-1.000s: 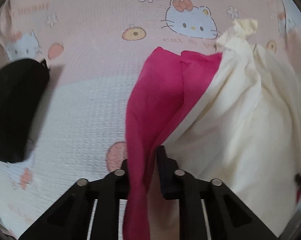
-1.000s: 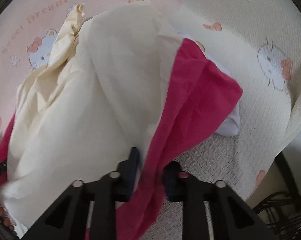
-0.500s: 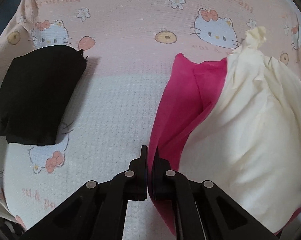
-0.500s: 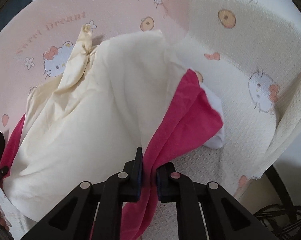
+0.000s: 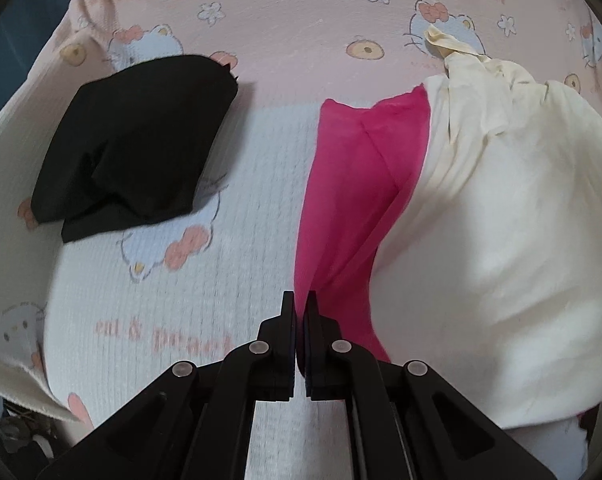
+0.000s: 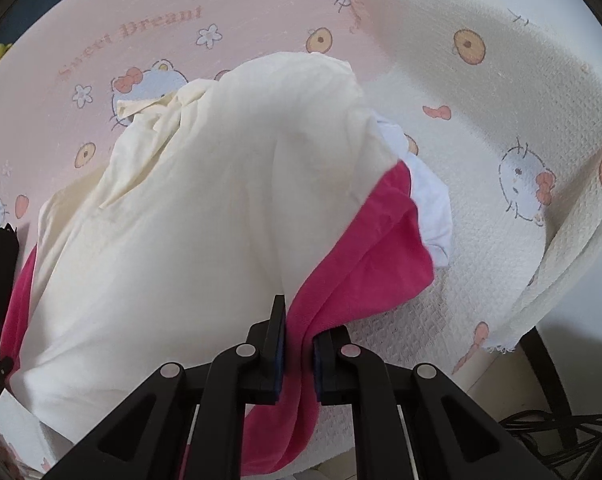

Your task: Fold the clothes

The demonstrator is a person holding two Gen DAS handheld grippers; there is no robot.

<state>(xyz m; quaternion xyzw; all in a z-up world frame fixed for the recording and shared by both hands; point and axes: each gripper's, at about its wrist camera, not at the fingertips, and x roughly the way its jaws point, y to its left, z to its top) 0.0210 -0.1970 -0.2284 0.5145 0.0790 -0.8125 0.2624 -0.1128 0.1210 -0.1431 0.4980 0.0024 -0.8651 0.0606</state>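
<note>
The pink garment [image 5: 341, 184] is pinched in both my jaws; I am lifting it from under the cream shirt [image 6: 205, 208], and next I need to pull it free.

You are working over a surface spread with a pink and cream blanket [image 5: 261, 92] printed with cartoon cats, flowers and pink lettering; in the left wrist view a folded black garment [image 5: 137, 140] lies flat on it at about ten o'clock; a cream garment [image 5: 497, 216] is heaped at three o'clock over a magenta garment [image 5: 341, 184], whose far end rests on the blanket; in the right wrist view a white cloth [image 6: 429, 200] peeks out beneath them at three o'clock; the blanket's frayed corner [image 6: 501, 344] hangs off the edge at four o'clock.
</note>
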